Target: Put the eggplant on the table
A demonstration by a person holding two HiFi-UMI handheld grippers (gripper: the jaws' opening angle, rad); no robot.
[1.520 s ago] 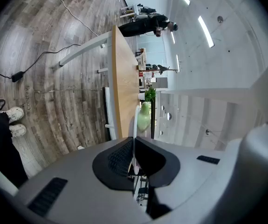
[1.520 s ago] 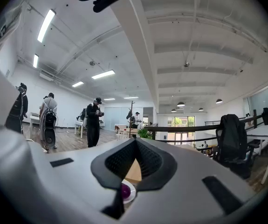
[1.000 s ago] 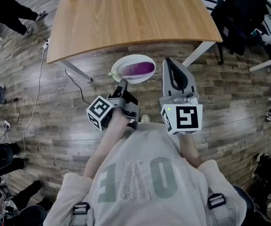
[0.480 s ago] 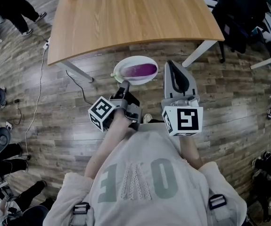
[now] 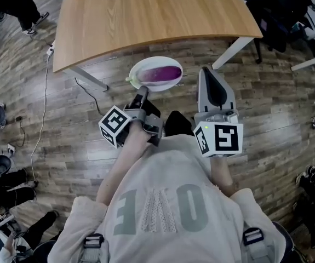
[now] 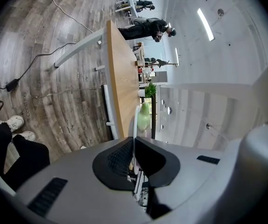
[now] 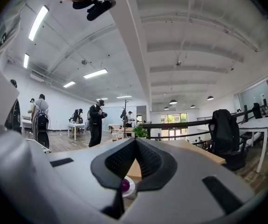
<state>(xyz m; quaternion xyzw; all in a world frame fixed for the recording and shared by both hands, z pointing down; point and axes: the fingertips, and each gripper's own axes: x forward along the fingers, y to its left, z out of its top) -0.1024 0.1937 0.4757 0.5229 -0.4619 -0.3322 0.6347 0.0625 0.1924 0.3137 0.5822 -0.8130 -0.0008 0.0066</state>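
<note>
Eggplant [image 5: 160,74] lies on a white plate [image 5: 139,67], which is in the air above the floor [image 5: 80,141], just short of the worktop [image 5: 146,15] near edge. Not on the worktop yet. Its long axis runs side to side in the head view, roughly along that edge, with the green stem end to my left.

My left tongs [image 5: 142,95] are clamped on the plate's near rim, so the eggplant sits straight ahead of their tips and the worktop lies beyond it. My right tongs [image 5: 207,71] are closed on nothing, off the plate's right side, near but apart.

Left hand is carrying the load. I judge the next move is forward and up over the edge, keeping the plate level so the eggplant doesn't roll.
</note>
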